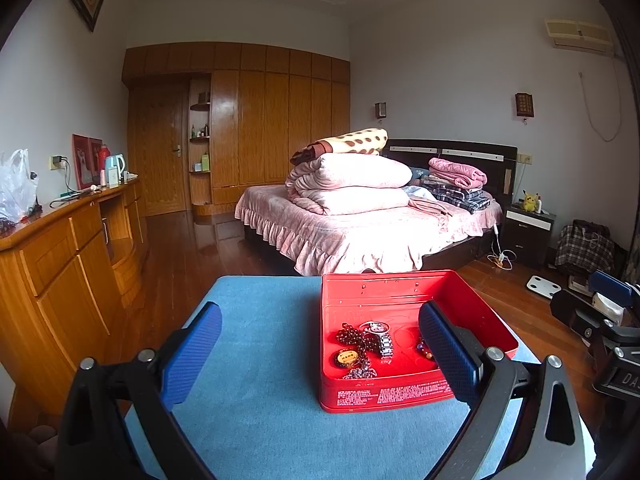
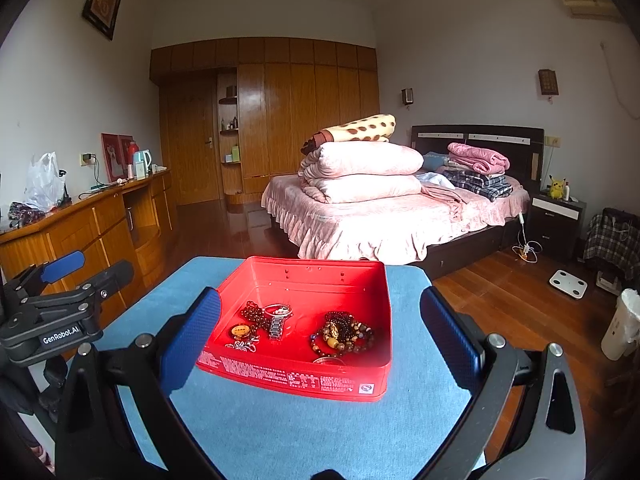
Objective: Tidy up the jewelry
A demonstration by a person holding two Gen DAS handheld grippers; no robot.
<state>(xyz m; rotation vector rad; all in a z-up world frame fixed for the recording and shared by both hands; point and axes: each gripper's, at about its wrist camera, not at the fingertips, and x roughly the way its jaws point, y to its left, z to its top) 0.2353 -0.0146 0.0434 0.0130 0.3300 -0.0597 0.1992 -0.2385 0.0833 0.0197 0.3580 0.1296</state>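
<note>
A red tin box (image 2: 362, 280) (image 1: 404, 286) stands open on a blue cloth-covered table (image 2: 280, 420) (image 1: 260, 360). Inside lie a silver watch (image 2: 277, 322) (image 1: 383, 340), dark red beads (image 2: 252, 312) (image 1: 348, 334), a round yellow pendant (image 2: 240, 331) (image 1: 346, 358), a silver chain (image 2: 242, 346) (image 1: 362, 372) and a heap of mixed bead bracelets (image 2: 344, 332). My right gripper (image 2: 320, 332) hangs open in front of the box, holding nothing. My left gripper (image 1: 320, 356) is open too, left of the box, with its right finger (image 1: 448, 352) over the box's right part.
A wooden sideboard (image 1: 60, 248) runs along the left wall, a bed (image 2: 400, 216) with folded quilts stands behind the table. A white bin (image 2: 622, 324) sits on the wooden floor at right. The left gripper's body (image 2: 56, 312) shows at the right wrist view's left edge.
</note>
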